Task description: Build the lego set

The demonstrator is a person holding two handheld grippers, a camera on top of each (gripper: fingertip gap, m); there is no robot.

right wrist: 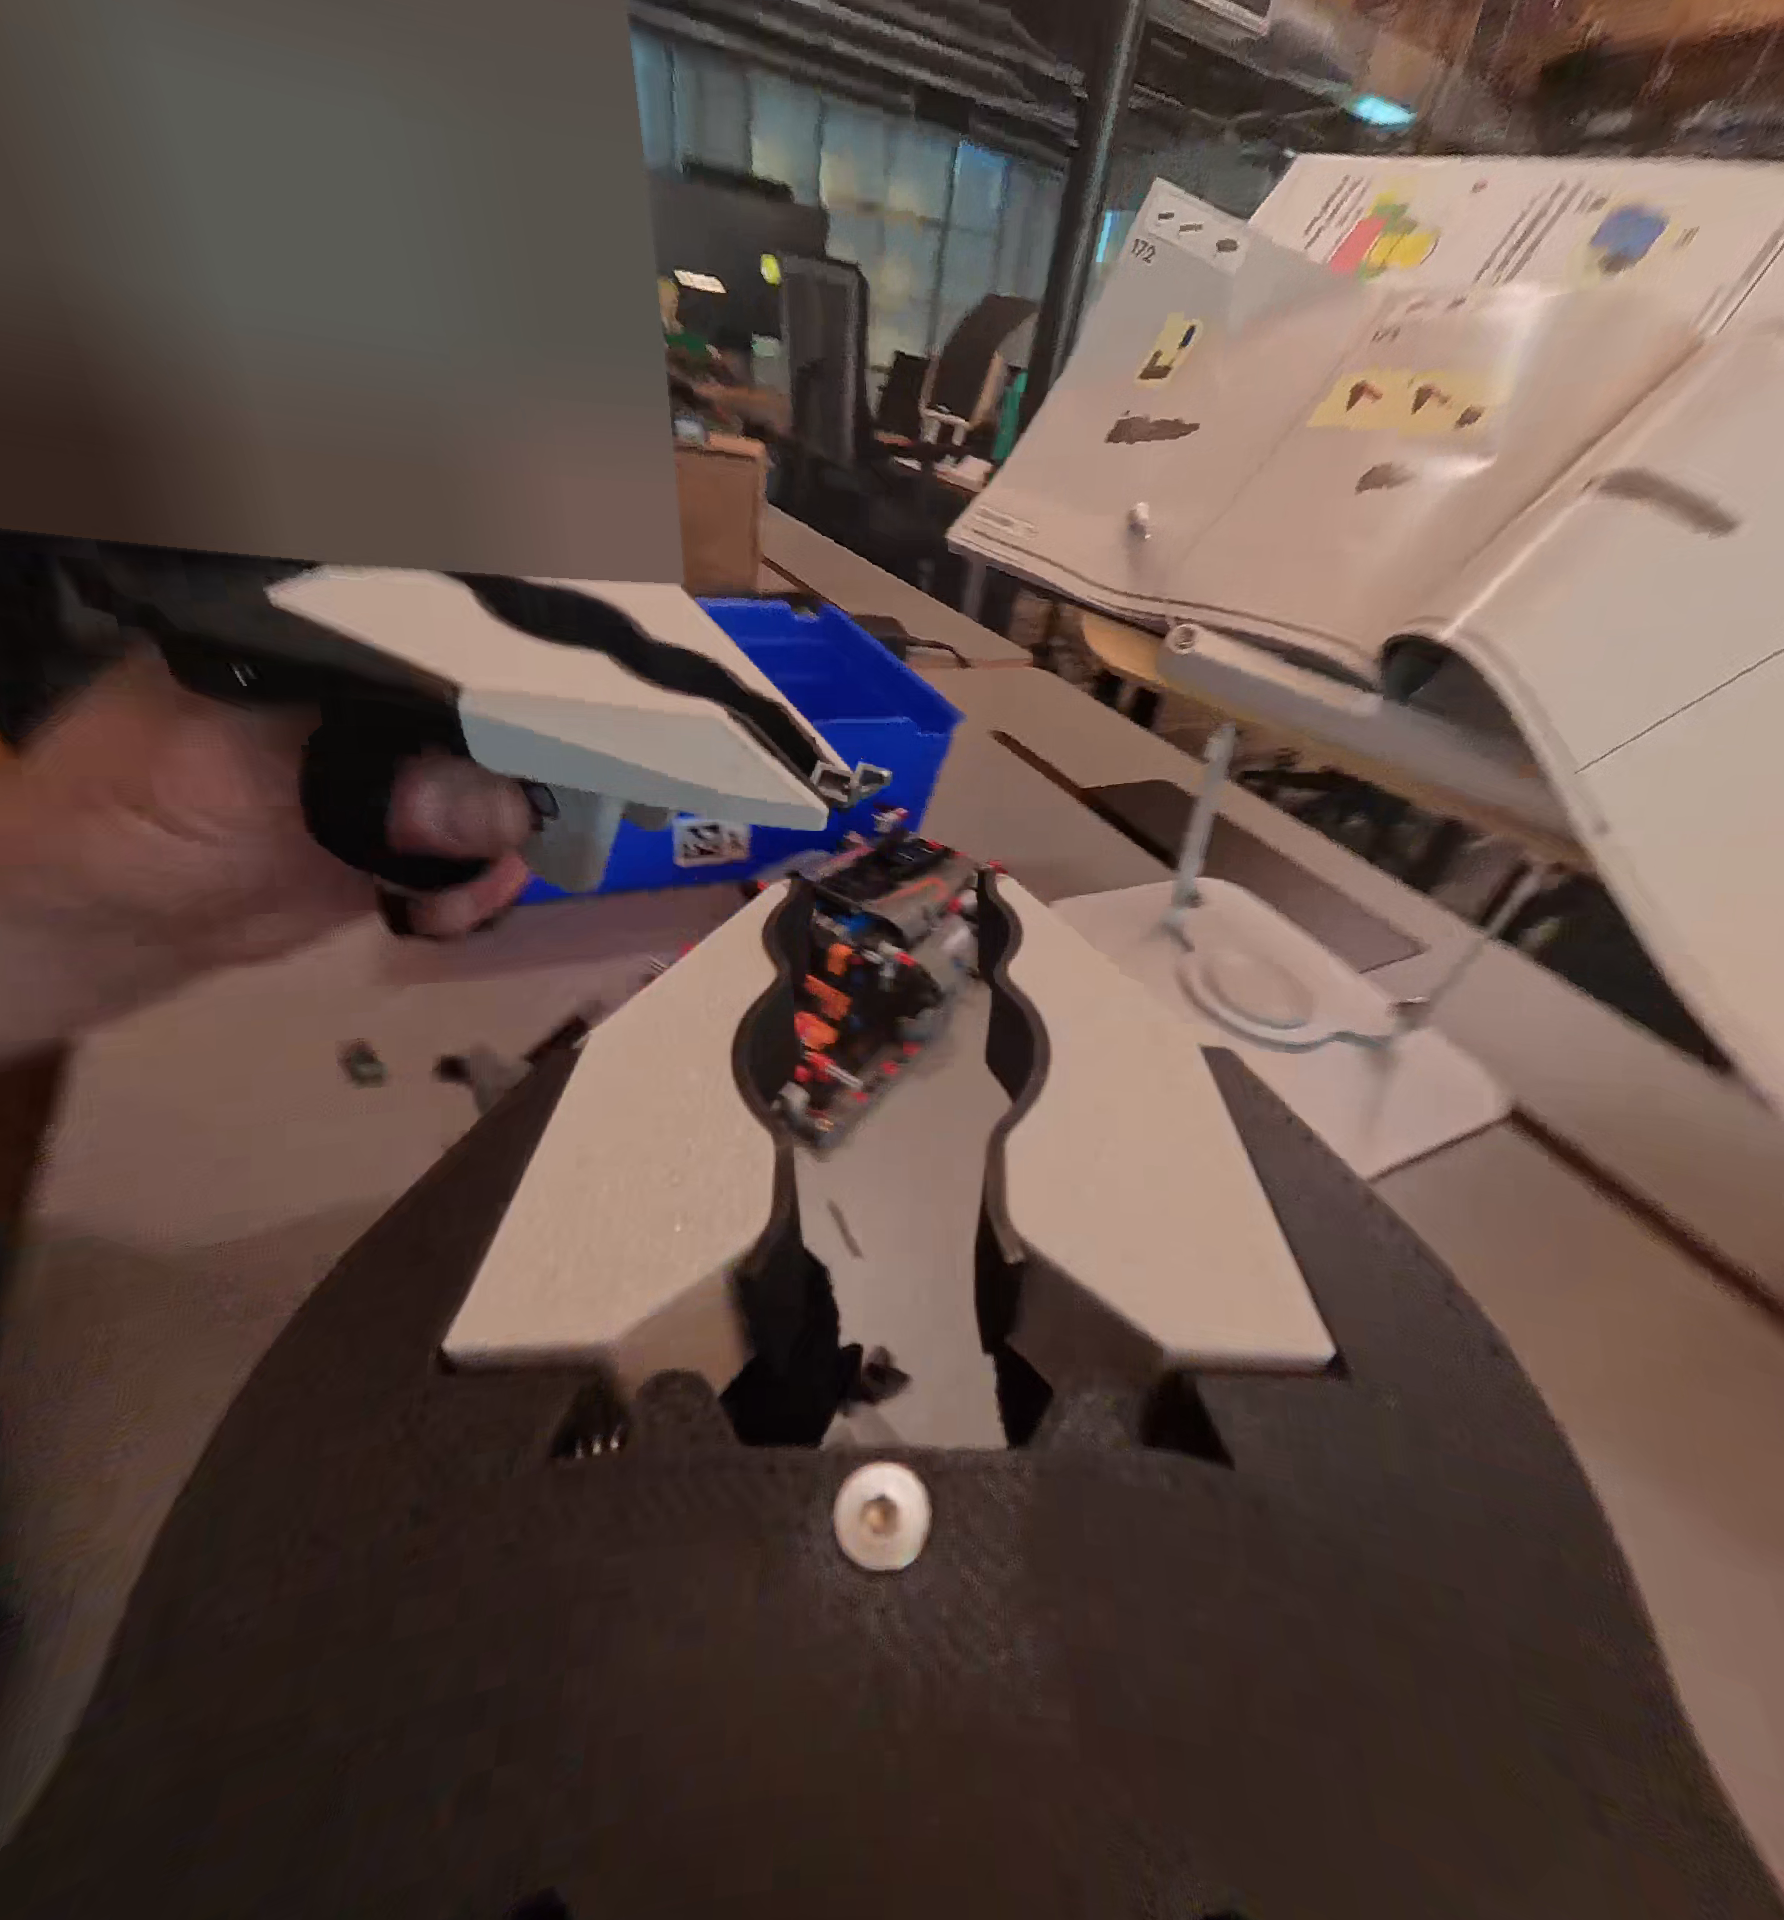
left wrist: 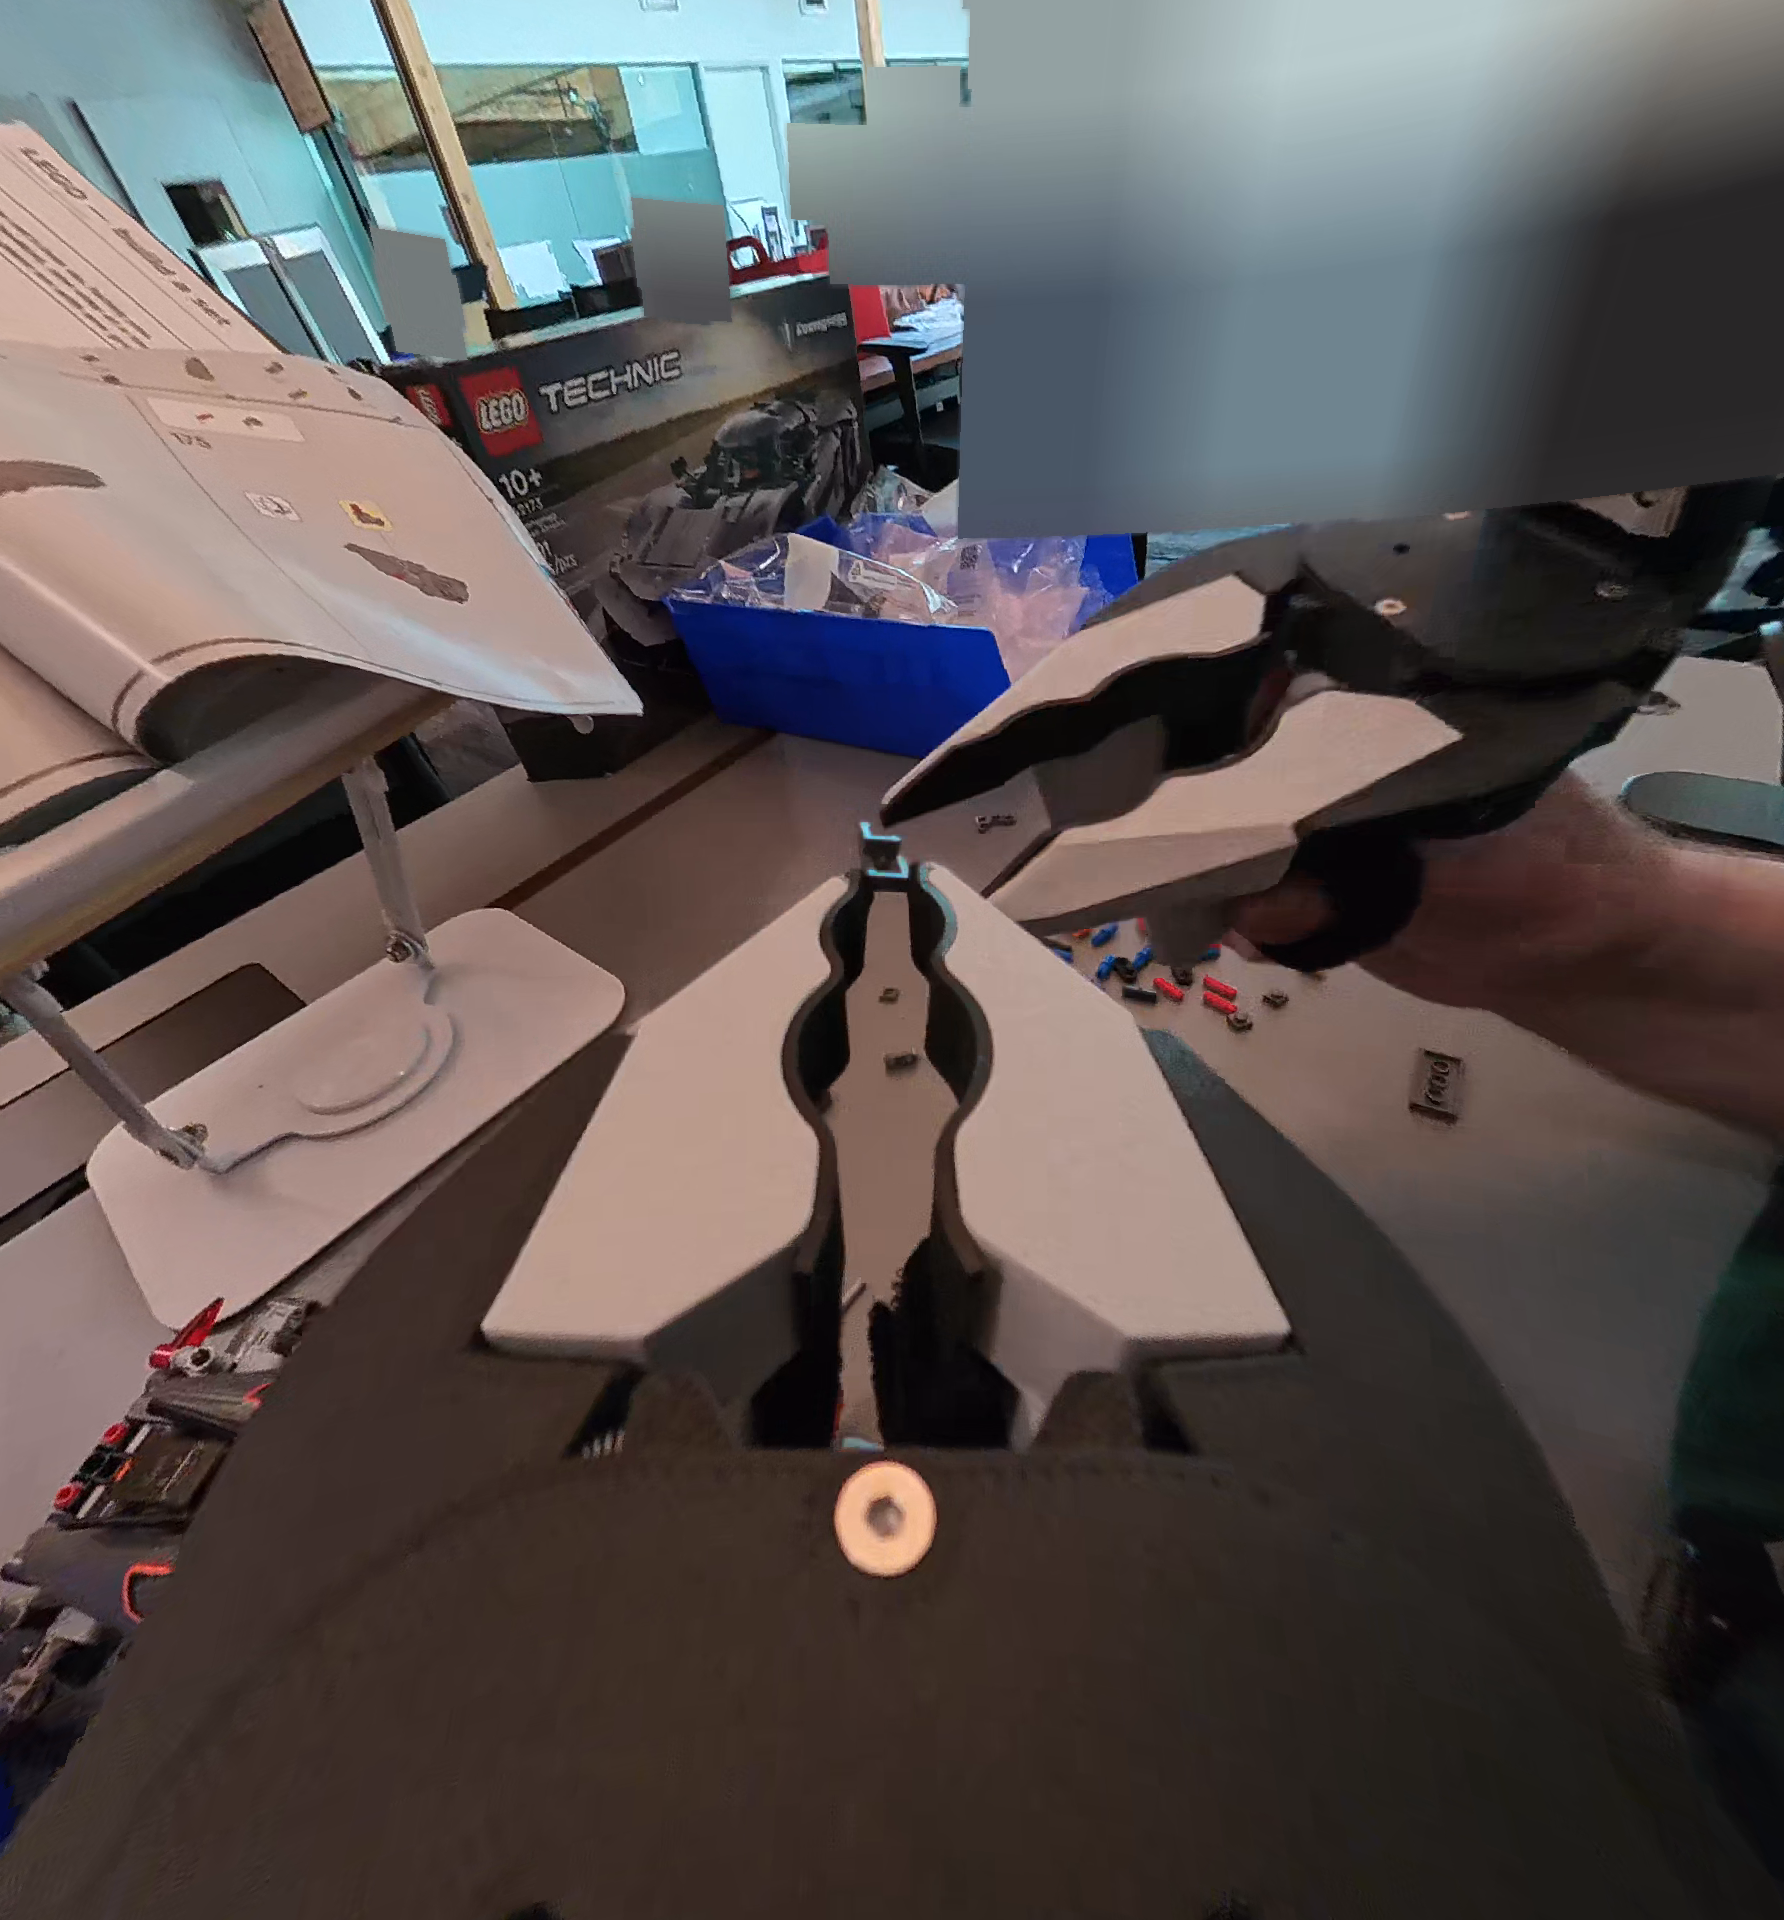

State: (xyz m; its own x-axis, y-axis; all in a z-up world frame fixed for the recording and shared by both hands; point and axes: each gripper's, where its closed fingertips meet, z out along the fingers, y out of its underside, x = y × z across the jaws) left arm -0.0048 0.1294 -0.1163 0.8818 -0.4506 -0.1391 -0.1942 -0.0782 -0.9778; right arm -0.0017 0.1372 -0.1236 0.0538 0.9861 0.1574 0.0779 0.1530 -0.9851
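Left gripper (left wrist: 886, 871) pinches a small grey lego piece (left wrist: 880, 847) at its tips; right gripper (right wrist: 883, 894) spread apart, holding nothing, over the part-built model (right wrist: 872, 987). Printed lego box (left wrist: 659, 457) behind the blue bin (left wrist: 836, 665).

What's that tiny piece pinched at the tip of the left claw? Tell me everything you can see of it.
The small lego piece is dark grey to black with pale edges that catch the light. It looks like hard plastic, roughly bracket-shaped, with a little upright tab. The left claw grips it at the very fingertips, held in the air above the table. The right claw is open and hovers close beside it. Finer details are too small to tell.
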